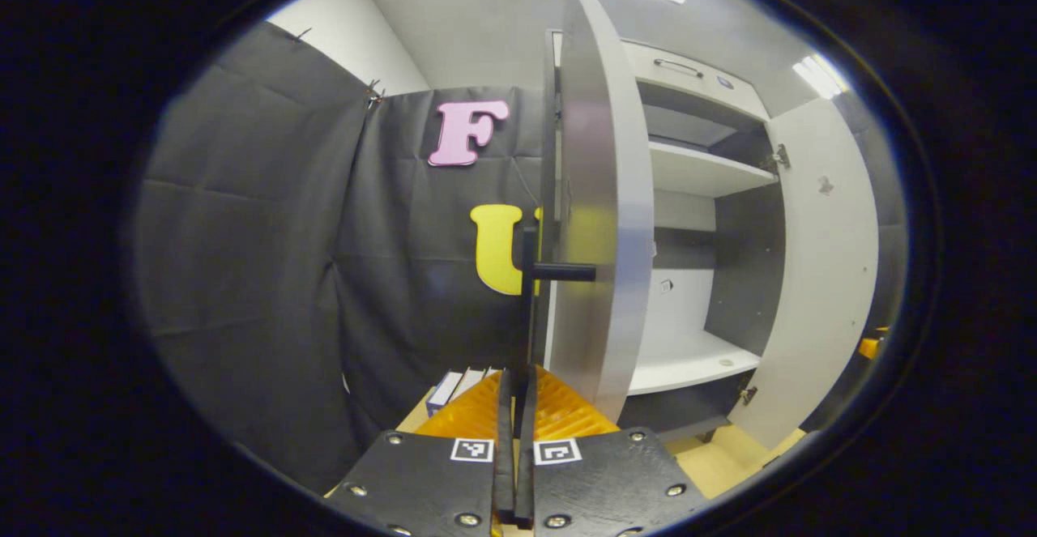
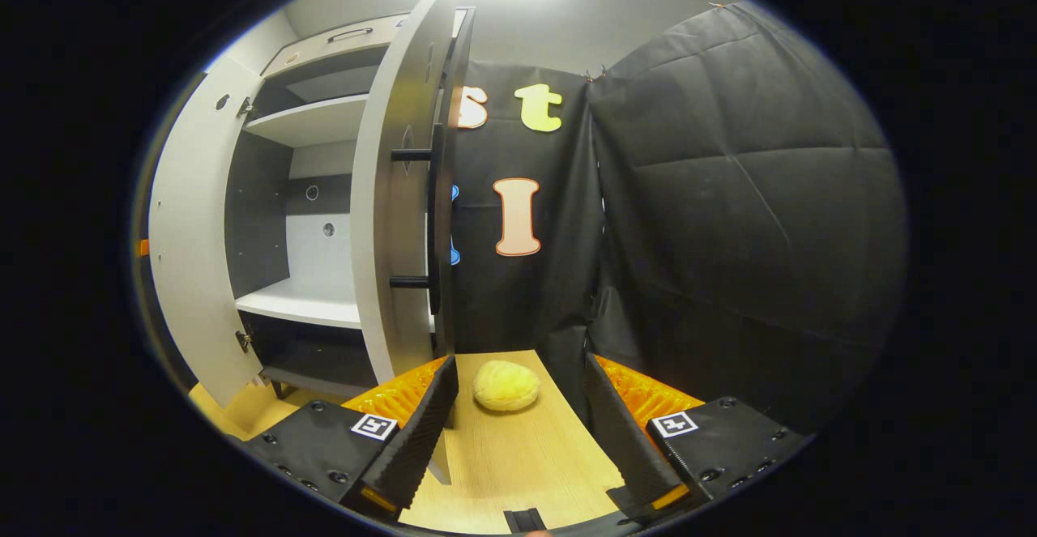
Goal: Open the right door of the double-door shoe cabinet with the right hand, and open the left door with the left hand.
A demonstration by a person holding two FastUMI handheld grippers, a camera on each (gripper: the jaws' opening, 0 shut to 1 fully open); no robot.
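— How is the shoe cabinet (image 1: 697, 197) seen from the left gripper view?

— Both doors are swung out. The left door (image 1: 608, 221), a smooth, flat grey panel, is viewed edge-on, and its slim dark bar handle (image 1: 531, 278) is clamped between the closed jaws of the left gripper (image 1: 516, 407). Ribbed pads are pressed on the bar's lower end. Pale, matte shelves (image 1: 705, 168) and dark inner walls are exposed behind it, and the right door (image 1: 818, 278) stands wide open at the far side.

— And from the right gripper view?

— The right door (image 2: 389, 197) is shown edge-on as well, smooth and grey, with a straight dark bar handle (image 2: 436, 213) mounted on two short posts. The jaws of the right gripper (image 2: 518, 432) are spread wide and nothing is held; the handle lies above and beyond its near finger, apart from it. The left door (image 2: 190, 245) is seen open across the cabinet.

— What lies on the bench (image 2: 518, 456)?

— A rounded, pale yellow, bun-like lump (image 2: 506, 385) is set on the light wood-grain surface, between the spread fingers and farther off. Crinkled black cloth (image 2: 729, 197) is hung behind.
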